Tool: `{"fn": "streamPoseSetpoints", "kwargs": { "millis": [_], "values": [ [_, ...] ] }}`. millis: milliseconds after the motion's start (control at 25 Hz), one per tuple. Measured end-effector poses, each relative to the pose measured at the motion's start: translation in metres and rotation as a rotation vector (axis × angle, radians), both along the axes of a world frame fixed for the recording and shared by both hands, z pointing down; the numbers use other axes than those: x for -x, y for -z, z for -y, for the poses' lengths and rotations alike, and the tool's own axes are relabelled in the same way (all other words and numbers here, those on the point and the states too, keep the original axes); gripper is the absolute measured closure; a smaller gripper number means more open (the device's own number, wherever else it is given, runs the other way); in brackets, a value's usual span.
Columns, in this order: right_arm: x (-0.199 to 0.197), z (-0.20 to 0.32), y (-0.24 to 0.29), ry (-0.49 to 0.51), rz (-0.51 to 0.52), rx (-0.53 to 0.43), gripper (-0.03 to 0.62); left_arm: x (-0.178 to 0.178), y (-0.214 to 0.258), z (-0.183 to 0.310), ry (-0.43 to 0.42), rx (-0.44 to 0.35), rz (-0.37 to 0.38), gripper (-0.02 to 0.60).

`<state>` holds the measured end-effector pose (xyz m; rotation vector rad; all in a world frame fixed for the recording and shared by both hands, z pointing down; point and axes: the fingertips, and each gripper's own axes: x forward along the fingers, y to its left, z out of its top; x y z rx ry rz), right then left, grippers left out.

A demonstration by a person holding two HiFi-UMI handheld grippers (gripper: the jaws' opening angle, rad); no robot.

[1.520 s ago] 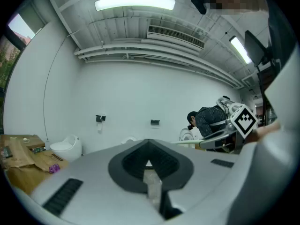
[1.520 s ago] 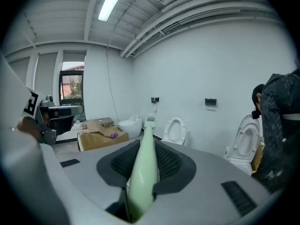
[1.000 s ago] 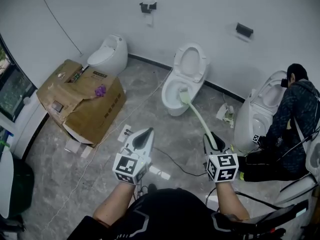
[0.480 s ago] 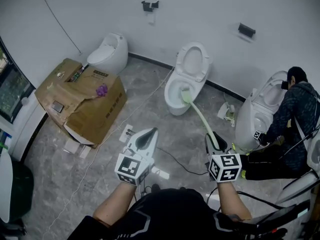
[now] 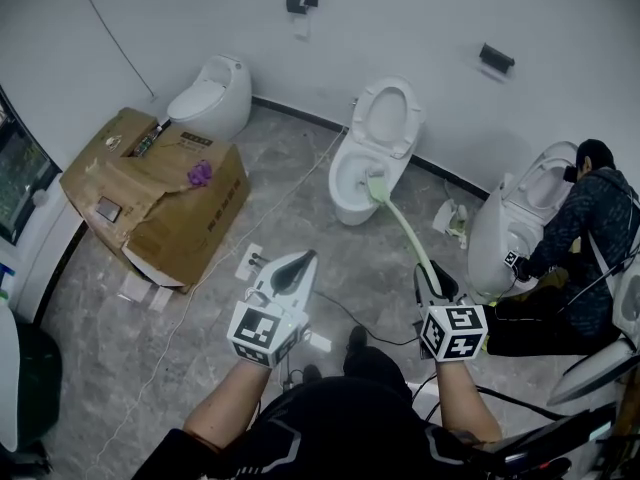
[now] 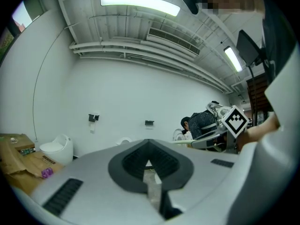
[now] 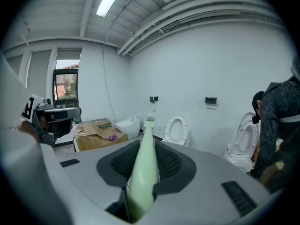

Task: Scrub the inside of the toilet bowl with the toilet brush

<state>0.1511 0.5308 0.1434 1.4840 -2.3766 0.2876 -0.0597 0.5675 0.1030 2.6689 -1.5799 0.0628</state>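
Note:
A white toilet with its lid up stands against the far wall in the head view, and shows small in the right gripper view as the toilet. My right gripper is shut on the handle of the pale green toilet brush. The brush head hovers over the bowl's near right rim. In the right gripper view the brush runs forward between the jaws. My left gripper is shut and holds nothing, low over the floor left of the brush.
A torn cardboard box lies on the floor at left, with another white toilet behind it. At right a person in dark clothes crouches by a third toilet. Cables cross the grey marble floor.
The view has drifted forward and slightly left. The brush head has stayed near the bowl's right rim, and both grippers have shifted a little to the right and lower in the frame.

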Motion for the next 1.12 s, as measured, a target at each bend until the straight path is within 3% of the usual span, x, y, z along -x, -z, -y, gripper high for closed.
{"fn": "streamPoseSetpoints", "kwargs": {
  "millis": [480, 1120],
  "values": [
    [0.005, 0.104, 0.005, 0.045, 0.021, -0.018, 0.49, 0.002, 0.005, 0.092, 0.04, 0.01, 0.008, 0.578],
    [-0.03, 0.232, 0.0, 0.085, 0.039, -0.006, 0.49, -0.035, 0.01, 0.22, 0.051, 0.019, 0.013, 0.578]
  ]
}}
